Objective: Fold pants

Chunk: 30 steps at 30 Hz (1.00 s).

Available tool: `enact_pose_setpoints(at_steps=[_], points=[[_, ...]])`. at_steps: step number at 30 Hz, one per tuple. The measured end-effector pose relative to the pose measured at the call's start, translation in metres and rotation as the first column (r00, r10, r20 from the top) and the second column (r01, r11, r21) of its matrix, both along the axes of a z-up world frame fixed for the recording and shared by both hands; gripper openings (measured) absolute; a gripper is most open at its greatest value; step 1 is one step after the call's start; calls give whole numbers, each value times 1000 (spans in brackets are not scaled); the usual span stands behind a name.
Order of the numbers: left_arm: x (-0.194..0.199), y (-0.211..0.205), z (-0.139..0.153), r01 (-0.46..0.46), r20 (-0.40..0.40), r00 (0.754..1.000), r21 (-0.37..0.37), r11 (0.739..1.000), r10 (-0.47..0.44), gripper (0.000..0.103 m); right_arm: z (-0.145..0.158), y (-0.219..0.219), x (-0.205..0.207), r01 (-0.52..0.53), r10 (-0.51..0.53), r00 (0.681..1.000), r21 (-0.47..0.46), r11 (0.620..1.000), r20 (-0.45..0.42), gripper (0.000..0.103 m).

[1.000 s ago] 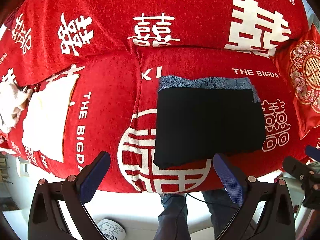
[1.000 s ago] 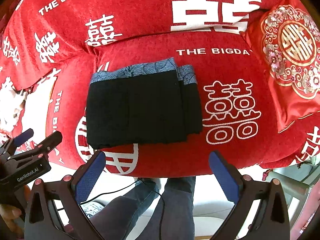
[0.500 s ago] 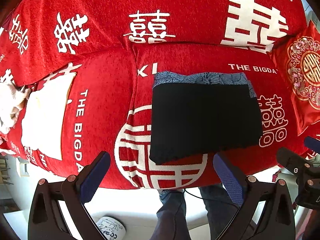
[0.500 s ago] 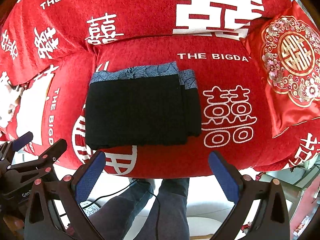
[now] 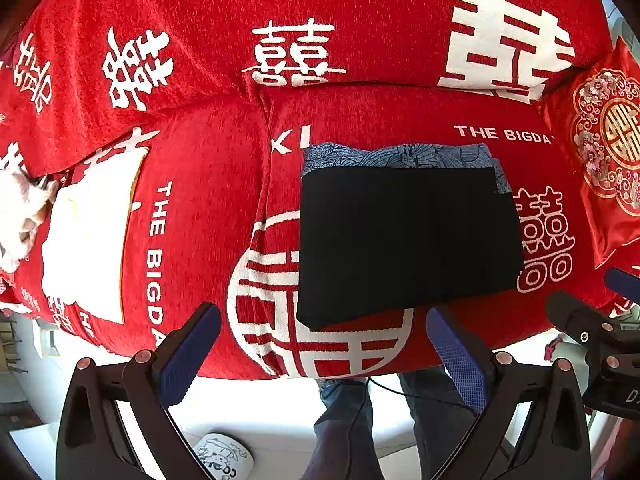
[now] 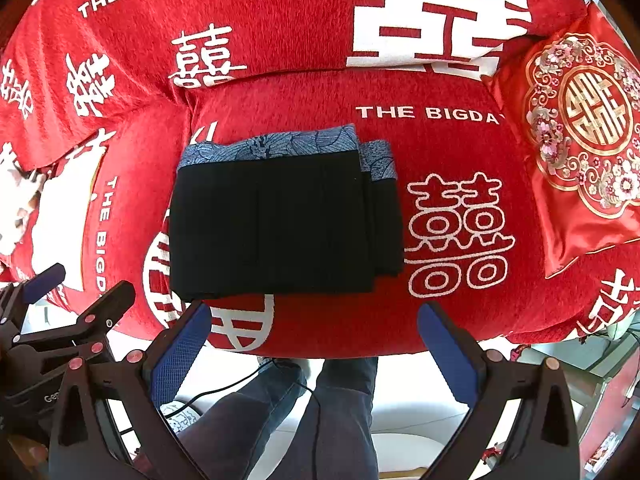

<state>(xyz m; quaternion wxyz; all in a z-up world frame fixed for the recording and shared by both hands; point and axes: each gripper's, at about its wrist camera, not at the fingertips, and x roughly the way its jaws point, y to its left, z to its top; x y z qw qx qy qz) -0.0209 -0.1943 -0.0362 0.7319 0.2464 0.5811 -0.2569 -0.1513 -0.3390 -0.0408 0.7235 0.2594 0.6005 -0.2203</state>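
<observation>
Black fabric made up the folded pants (image 5: 408, 240), which lay flat as a neat rectangle on the red sofa seat (image 5: 192, 240), with a blue patterned band along the edge at twelve o'clock. In your right view the same pants (image 6: 276, 224) sat just past the tips of the tongs, with stepped layers showing at three o'clock. Your left tongs (image 5: 320, 344) stood spread wide and held nothing, apart from the cloth near the seat's front edge. Your right tongs (image 6: 312, 340) were likewise wide and empty. An embroidered red cushion (image 6: 580, 128) leaned at about two o'clock from the pants. A pale folded item (image 5: 88, 240) lay well apart at nine o'clock. Your legs (image 6: 320, 420) showed below the seat, at six o'clock.
</observation>
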Motion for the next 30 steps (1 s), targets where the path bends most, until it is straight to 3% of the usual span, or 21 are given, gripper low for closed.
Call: enact_pose_setpoints(at_steps=[30], points=[[3, -3, -5, 16, -13, 1000, 9, 1000, -16, 103, -8, -1, 5, -10, 10, 1000, 13, 1000, -16, 103]])
